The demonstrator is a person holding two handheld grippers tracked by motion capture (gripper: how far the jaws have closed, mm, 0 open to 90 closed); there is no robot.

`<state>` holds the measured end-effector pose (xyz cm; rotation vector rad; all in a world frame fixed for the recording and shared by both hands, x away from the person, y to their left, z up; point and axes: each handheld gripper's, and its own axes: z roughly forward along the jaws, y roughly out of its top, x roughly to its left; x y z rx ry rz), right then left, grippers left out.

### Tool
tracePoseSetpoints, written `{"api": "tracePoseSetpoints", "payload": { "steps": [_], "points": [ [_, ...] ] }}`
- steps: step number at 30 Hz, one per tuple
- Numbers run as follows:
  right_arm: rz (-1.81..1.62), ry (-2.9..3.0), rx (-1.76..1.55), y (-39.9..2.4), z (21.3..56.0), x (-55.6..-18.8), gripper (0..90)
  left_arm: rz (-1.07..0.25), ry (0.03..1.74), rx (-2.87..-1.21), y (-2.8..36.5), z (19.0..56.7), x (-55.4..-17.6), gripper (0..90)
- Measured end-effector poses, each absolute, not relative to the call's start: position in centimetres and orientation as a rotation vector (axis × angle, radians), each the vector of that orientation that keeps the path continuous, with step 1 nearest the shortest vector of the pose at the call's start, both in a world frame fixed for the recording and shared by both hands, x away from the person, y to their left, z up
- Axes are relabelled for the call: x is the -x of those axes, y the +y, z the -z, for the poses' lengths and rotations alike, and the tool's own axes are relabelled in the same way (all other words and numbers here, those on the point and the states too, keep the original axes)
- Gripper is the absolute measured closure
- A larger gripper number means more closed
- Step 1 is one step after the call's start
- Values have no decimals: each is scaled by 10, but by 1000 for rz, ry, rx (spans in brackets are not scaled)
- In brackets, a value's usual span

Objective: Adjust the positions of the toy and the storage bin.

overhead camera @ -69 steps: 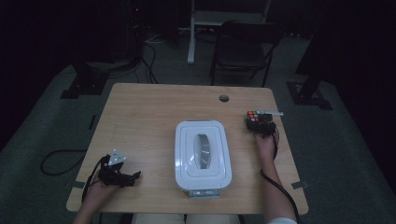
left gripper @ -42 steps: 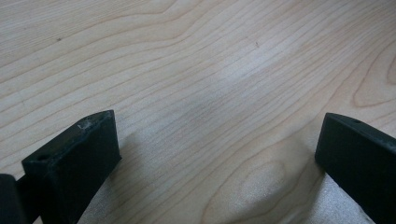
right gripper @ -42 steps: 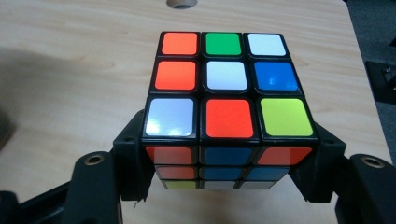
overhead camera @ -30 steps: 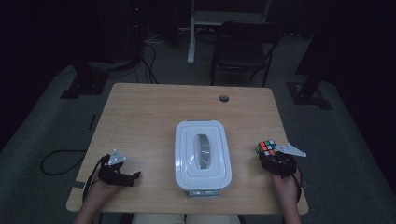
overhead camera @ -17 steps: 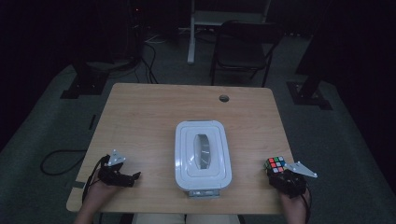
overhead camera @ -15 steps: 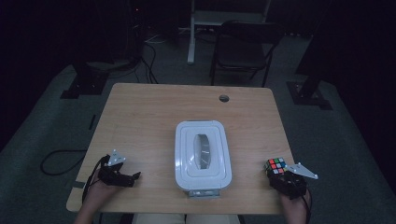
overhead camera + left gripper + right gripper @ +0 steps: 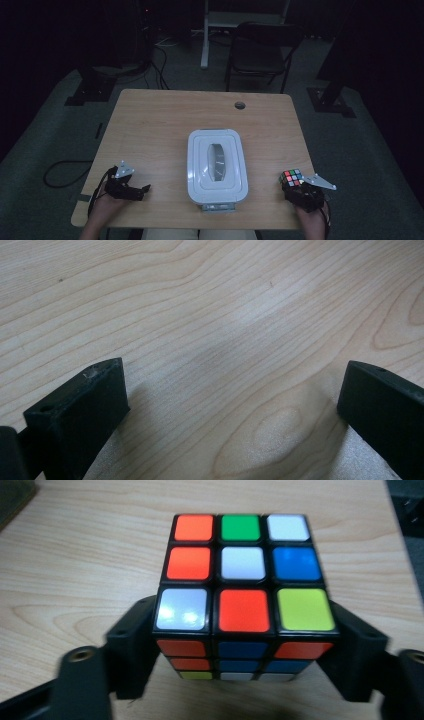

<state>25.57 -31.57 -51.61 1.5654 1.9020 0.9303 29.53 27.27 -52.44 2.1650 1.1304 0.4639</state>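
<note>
A scrambled Rubik's cube [image 7: 291, 177] [image 7: 245, 585] stands on the wooden table [image 7: 200, 115] near its front right corner. My right gripper [image 7: 295, 187] [image 7: 245, 645] has a jaw on each side of the cube's lower half. Its jaws have just been opening, and the pads no longer press on the cube between them. At the front left corner my left gripper [image 7: 142, 190] [image 7: 230, 400] rests low over bare wood, jaws wide apart with nothing between them.
A white lidded box [image 7: 200, 150] with a grey handle recess sits in the middle of the table, towards the front. A cable hole [image 7: 240, 105] is near the back edge. A dark chair [image 7: 260, 55] stands behind the table.
My right hand brought the cube from farther back along the right edge to the front right corner and has stopped there. The left hand has stayed put.
</note>
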Motion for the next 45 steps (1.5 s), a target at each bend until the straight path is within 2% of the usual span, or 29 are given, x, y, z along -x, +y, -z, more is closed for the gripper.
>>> {"api": "tracePoseSetpoints", "payload": {
  "steps": [4, 17, 19, 21, 25, 35, 45],
  "points": [
    [-941, 1874, -1549, -318, 508, -254, 171, -464, 1131, -2165, 273, 524, -295, 5],
    [-1015, 1821, -1503, -318, 472, -267, 155, -465, 1132, -2165, 273, 524, -295, 6],
    [-1027, 1824, -1486, -314, 468, -271, 123, -465, 1133, -2164, 272, 524, -295, 5],
    [-1043, 1827, -1498, -310, 464, -276, 178, -466, 1133, -2164, 272, 524, -295, 5],
    [-1053, 1829, -1467, -298, 460, -286, 173, -465, 1133, -2164, 272, 524, -295, 5],
    [-1135, 1927, -1366, -256, 463, -307, 142, -465, 1133, -2164, 272, 524, -295, 5],
    [-1196, 2000, -1349, -228, 484, -316, 141, -465, 1133, -2165, 272, 524, -295, 5]
  ]
}}
